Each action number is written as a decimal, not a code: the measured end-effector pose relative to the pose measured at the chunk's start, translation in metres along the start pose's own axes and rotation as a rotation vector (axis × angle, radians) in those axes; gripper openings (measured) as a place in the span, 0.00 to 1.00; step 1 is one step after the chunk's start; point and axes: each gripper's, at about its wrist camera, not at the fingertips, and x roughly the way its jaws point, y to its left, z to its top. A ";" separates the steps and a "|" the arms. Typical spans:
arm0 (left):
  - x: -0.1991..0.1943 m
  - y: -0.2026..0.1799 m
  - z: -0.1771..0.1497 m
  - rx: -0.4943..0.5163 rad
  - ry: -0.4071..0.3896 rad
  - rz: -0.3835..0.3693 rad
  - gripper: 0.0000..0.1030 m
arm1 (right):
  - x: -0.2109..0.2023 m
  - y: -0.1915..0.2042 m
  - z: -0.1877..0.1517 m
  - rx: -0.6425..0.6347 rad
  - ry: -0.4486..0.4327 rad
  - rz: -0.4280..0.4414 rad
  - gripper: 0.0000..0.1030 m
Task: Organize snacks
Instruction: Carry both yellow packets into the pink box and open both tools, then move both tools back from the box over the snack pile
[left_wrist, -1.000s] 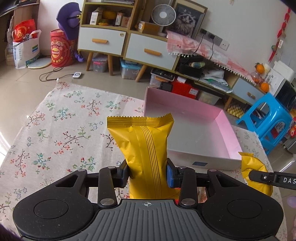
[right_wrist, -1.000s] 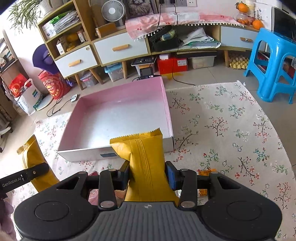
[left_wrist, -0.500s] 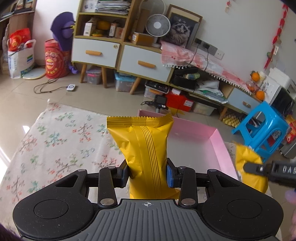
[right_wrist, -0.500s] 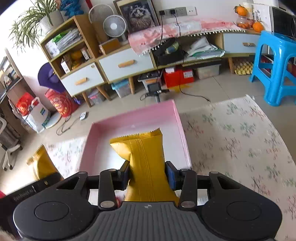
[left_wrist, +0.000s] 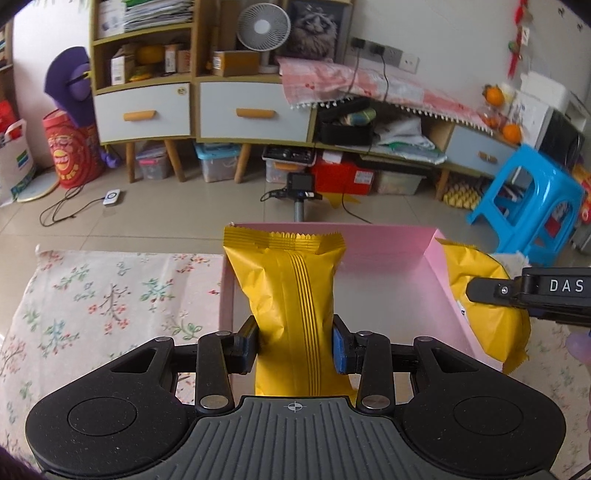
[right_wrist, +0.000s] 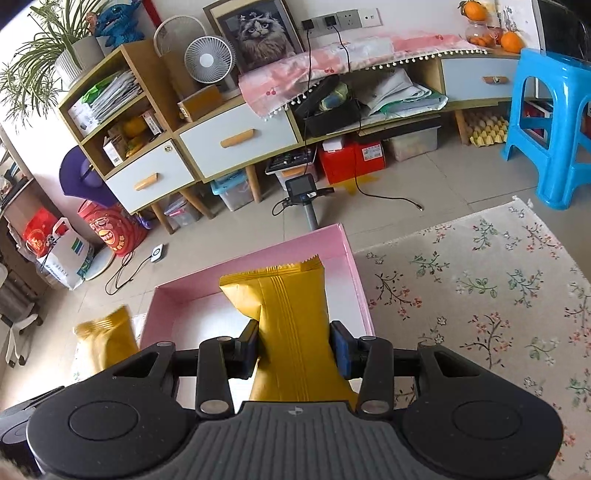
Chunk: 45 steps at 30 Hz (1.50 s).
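My left gripper (left_wrist: 295, 345) is shut on a yellow snack bag (left_wrist: 288, 291) and holds it upright over the near left part of the pink box (left_wrist: 388, 247). My right gripper (right_wrist: 295, 345) is shut on a second yellow snack bag (right_wrist: 284, 314), held over the right side of the pink box (right_wrist: 255, 266). In the left wrist view the right gripper's bag (left_wrist: 484, 295) shows at the box's right wall. In the right wrist view the left gripper's bag (right_wrist: 107, 339) shows, blurred, at the box's left wall.
The box lies on a floral cloth (right_wrist: 480, 280) that covers the table (left_wrist: 92, 295). Beyond the table's far edge are a camera on a pole (left_wrist: 301, 184), a low cabinet with drawers (left_wrist: 236, 110) and a blue stool (left_wrist: 528, 206).
Both grippers, each still holding its bag, have risen and moved forward over the pink box. The views now tilt more toward the room beyond the table.
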 end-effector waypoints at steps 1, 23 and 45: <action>0.004 -0.001 -0.001 0.004 0.008 0.002 0.35 | 0.003 0.000 -0.001 -0.005 0.003 0.000 0.28; 0.007 0.003 -0.013 -0.007 0.032 -0.016 0.84 | -0.001 0.004 0.001 -0.047 -0.018 -0.023 0.70; -0.073 0.008 -0.047 0.000 0.044 -0.013 0.95 | -0.073 0.019 -0.024 -0.130 -0.042 -0.063 0.85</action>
